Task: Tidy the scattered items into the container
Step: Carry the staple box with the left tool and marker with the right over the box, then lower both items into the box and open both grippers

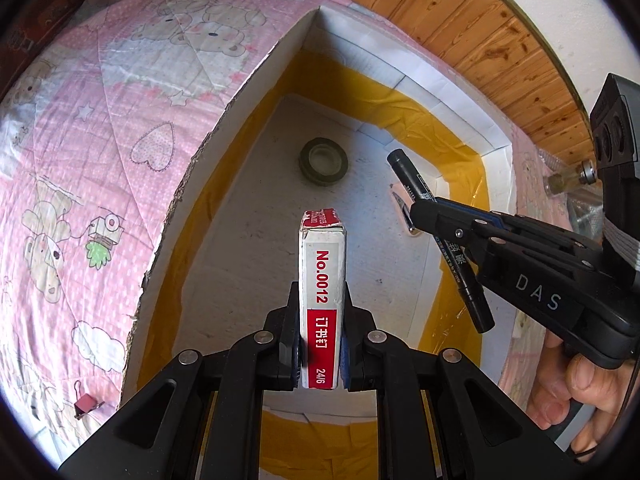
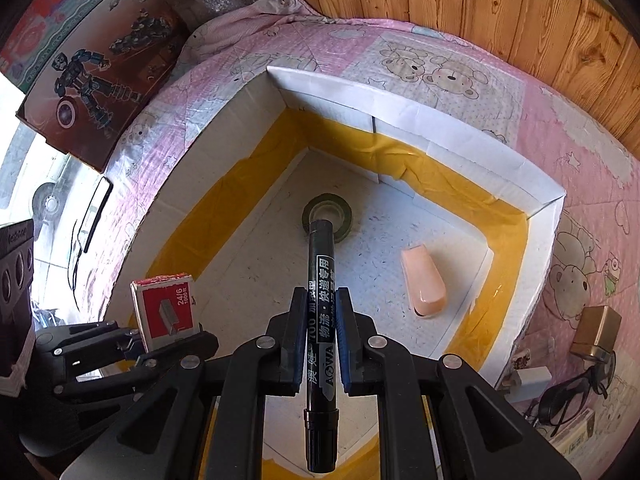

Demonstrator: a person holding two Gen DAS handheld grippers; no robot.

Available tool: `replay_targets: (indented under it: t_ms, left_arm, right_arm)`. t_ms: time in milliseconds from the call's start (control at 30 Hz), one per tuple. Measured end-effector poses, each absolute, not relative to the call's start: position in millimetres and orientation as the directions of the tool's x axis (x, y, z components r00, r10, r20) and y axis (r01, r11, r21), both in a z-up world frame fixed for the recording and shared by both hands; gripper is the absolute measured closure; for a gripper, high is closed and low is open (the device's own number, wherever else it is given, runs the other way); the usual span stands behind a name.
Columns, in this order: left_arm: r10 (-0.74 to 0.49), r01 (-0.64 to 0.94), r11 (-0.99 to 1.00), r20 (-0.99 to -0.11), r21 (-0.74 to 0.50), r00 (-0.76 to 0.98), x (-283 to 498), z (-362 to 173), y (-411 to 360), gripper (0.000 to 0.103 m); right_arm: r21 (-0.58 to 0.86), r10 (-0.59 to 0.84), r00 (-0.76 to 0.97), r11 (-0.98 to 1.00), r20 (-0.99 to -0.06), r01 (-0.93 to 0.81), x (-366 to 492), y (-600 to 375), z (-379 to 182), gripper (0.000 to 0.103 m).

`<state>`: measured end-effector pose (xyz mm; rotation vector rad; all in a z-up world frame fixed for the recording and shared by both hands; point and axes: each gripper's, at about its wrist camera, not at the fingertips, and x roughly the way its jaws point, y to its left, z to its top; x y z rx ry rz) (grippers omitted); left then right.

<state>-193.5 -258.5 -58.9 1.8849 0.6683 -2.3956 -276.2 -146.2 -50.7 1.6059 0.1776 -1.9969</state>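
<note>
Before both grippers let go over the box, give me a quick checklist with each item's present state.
1. Left gripper clamped on the staple box: ok, pads press both sides.
2. Right gripper clamped on the black marker: ok.
3. Both loads over the white box, inside its walls: ok in both wrist views.
4. Floor under the staple box bare: ok; the tape roll lies farther in.
5. Floor under the marker bare: cannot tell; its tip overlaps the tape roll in the right wrist view, and the peach stapler lies to one side.
6. Grippers apart from each other: ok, a gap shows between them.
</note>
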Motion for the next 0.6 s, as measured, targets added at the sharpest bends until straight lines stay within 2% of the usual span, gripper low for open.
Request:
replay_targets:
  t_ms: [600]
  left_arm:
    - [0.131, 0.289, -0.941, -0.977, -0.175, -0.166, -216.8, -87.6, -252.0, 0.088]
  right_arm:
    - [0.146, -0.203, -0.069, -0.865, -0.977, 0.479, -302.1, -171.2, -80.0, 0.088]
